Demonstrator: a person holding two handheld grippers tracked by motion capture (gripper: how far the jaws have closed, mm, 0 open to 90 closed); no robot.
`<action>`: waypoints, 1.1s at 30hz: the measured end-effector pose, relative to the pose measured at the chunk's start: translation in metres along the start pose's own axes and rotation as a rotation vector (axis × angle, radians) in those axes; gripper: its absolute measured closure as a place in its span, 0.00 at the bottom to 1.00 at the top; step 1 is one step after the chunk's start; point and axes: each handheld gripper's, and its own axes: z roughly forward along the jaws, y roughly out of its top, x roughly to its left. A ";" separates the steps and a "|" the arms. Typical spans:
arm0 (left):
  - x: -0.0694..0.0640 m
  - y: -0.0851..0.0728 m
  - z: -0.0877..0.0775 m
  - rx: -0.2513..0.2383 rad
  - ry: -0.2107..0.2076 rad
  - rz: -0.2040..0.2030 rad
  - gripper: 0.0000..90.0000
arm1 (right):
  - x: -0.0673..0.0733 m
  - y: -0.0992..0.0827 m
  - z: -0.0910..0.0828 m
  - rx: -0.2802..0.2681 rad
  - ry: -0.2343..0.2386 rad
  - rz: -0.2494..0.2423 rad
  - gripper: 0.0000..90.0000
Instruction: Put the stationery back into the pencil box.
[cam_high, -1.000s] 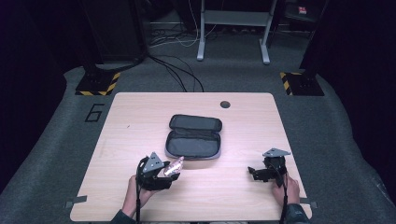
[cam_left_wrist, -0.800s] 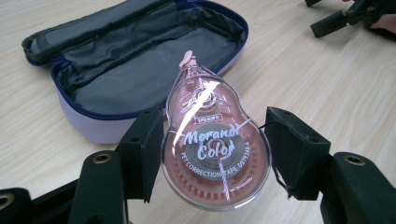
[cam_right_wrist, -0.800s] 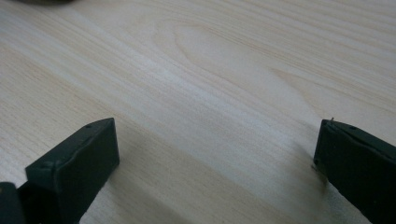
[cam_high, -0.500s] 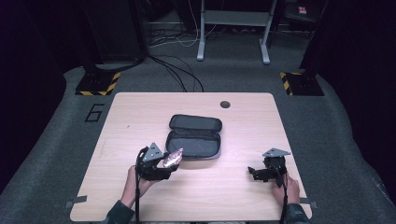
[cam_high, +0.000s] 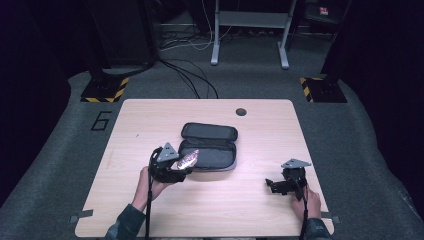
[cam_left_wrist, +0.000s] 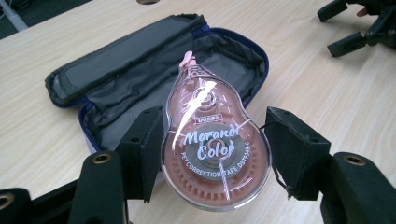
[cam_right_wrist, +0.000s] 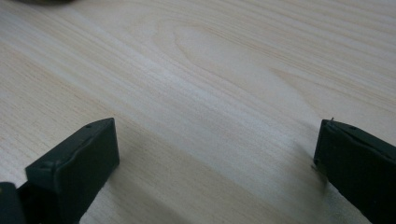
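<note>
Pink translucent plastic forms the teardrop-shaped correction tape dispenser (cam_left_wrist: 212, 149), whose clear shell shows a toothed wheel inside and white lettering reading "Morandi Color" on a grey disc. It is clamped at its broad end between the two black jaws of the left gripper (cam_left_wrist: 212, 158), its narrow tip pointing at the pencil case (cam_left_wrist: 154, 88) and overhanging that case's near edge. In the high view the dispenser (cam_high: 186, 160) is seen held above the table (cam_high: 150, 125), just at the near-left corner of the case (cam_high: 207, 150).

The case is made of dark soft fabric with a blue zip edge; it lies unzipped, its lid folded back away from the person and its grey creased lining exposed. Its outline is a long rounded rectangle. The table is of pale wood-grain laminate, with a small round dark hole (cam_high: 241, 111) beyond the case.

Compared with a second ago, the left gripper (cam_high: 172, 167) and the dispenser have been carried closer to the case, from well short of it to its rim. The right gripper (cam_high: 274, 185) is unchanged, resting well to the right of the case and nearer the person, its jaws spread wide over bare wood and holding nothing.
</note>
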 end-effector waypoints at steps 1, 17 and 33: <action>0.003 0.004 0.001 0.000 -0.003 0.002 0.44 | 0.000 0.000 0.000 0.000 0.000 0.000 0.00; 0.020 0.025 0.028 0.009 0.018 -0.016 0.44 | 0.000 0.000 0.000 0.000 0.000 0.000 0.00; 0.029 0.023 0.077 0.047 -0.007 -0.042 0.44 | 0.000 0.000 0.000 0.000 0.000 0.000 0.00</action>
